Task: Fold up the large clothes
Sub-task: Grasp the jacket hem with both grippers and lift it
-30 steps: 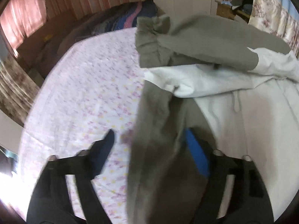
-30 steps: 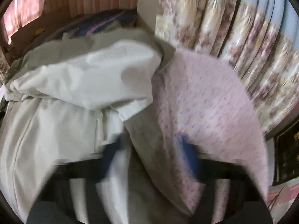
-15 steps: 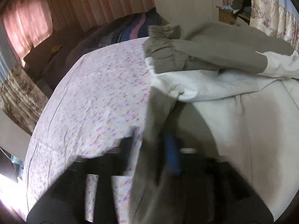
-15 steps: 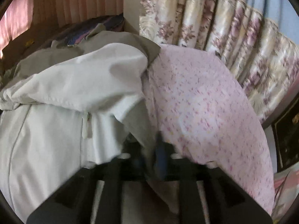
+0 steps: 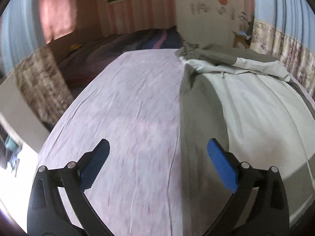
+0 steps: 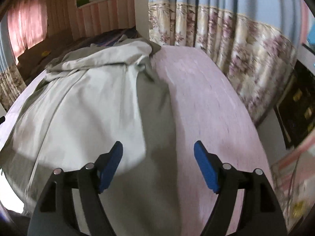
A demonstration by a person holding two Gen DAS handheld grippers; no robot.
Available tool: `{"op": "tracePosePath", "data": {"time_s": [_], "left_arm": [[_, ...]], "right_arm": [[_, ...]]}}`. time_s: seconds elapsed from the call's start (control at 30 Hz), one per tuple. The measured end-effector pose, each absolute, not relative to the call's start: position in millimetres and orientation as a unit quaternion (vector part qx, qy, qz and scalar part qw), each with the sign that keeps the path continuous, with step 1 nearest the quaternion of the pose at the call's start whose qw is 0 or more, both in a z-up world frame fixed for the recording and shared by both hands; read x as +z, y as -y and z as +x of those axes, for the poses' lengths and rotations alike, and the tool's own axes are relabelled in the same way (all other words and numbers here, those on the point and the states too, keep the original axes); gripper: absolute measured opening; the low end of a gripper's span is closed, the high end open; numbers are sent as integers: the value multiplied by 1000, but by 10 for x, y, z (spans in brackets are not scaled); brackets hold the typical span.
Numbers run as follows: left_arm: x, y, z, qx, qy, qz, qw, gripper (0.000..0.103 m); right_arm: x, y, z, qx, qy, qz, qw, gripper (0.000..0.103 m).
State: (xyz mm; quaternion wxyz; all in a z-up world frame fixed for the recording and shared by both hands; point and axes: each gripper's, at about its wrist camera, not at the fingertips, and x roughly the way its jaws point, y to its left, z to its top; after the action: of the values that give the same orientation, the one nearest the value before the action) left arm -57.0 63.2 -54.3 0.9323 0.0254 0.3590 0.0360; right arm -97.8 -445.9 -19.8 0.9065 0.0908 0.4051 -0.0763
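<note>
A large grey and off-white garment [image 5: 246,106] lies spread on the pink flowered bedsheet [image 5: 126,106], its sleeves folded across the far end. In the left wrist view my left gripper [image 5: 158,151] hangs above the garment's left grey edge, jaws opening wide, nothing between the blue pads. The right wrist view shows the same garment [image 6: 88,108] on the sheet [image 6: 206,102]. My right gripper [image 6: 158,153] hovers over its right grey edge, jaws opening, with no cloth pinched between the pads.
A dark striped blanket [image 5: 137,43] lies beyond the sheet's far end. Flowered curtains [image 6: 246,45] hang close along the bed's right side. A dark framed object [image 6: 297,102] stands at the right. Pink striped walls and a wardrobe [image 5: 212,13] close off the back.
Both grippers held the garment's side edges, then let go and opened. Both have pulled back toward the near end of the bed, and the garment now lies flat.
</note>
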Motion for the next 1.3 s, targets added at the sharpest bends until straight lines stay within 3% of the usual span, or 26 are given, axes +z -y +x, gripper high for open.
{"op": "tracePosePath", "data": {"time_s": [0.1, 0.3, 0.57, 0.6, 0.63, 0.7, 0.83, 0.97, 1.0, 1.1, 1.27, 1.3], "left_arm": [[-595, -657, -929, 44, -358, -6, 933, 99], [-748, -379, -1429, 30, -321, 51, 945, 99], [-1008, -421, -1604, 7, -344, 2, 939, 99], [-1019, -418, -1600, 7, -346, -3, 938, 99], [-1028, -415, -1604, 7, -346, -5, 938, 99], [-1038, -370, -1621, 9, -343, 10, 939, 99], [-1093, -306, -1622, -3, -355, 9, 935, 96], [-1158, -229, -1611, -19, -366, 2, 931, 77], [-1154, -184, -1624, -28, -364, 9, 931, 64], [-1145, -99, -1656, -19, -358, 27, 933, 46], [-1139, -76, -1666, -3, -358, 24, 933, 43], [-1122, -80, -1665, -6, -359, 22, 933, 36]], "right_arm": [[-246, 4421, -1340, -91, -395, 98, 909, 75], [-393, 4416, -1730, -96, -384, 108, 912, 75], [-509, 4431, -1844, -78, -370, 147, 914, 74], [-514, 4407, -1827, -78, -369, 142, 915, 71], [-529, 4366, -1795, -77, -372, 133, 916, 53], [-582, 4254, -1743, -81, -383, 103, 914, 46], [-558, 4178, -1791, -77, -368, 84, 923, 22], [-503, 4163, -1825, -72, -356, 86, 928, 17], [-492, 4149, -1829, -72, -355, 83, 928, 17], [-461, 4158, -1849, -71, -349, 92, 930, 17], [-441, 4126, -1868, -72, -342, 97, 932, 17], [-432, 4123, -1876, -72, -340, 98, 933, 17]]}}
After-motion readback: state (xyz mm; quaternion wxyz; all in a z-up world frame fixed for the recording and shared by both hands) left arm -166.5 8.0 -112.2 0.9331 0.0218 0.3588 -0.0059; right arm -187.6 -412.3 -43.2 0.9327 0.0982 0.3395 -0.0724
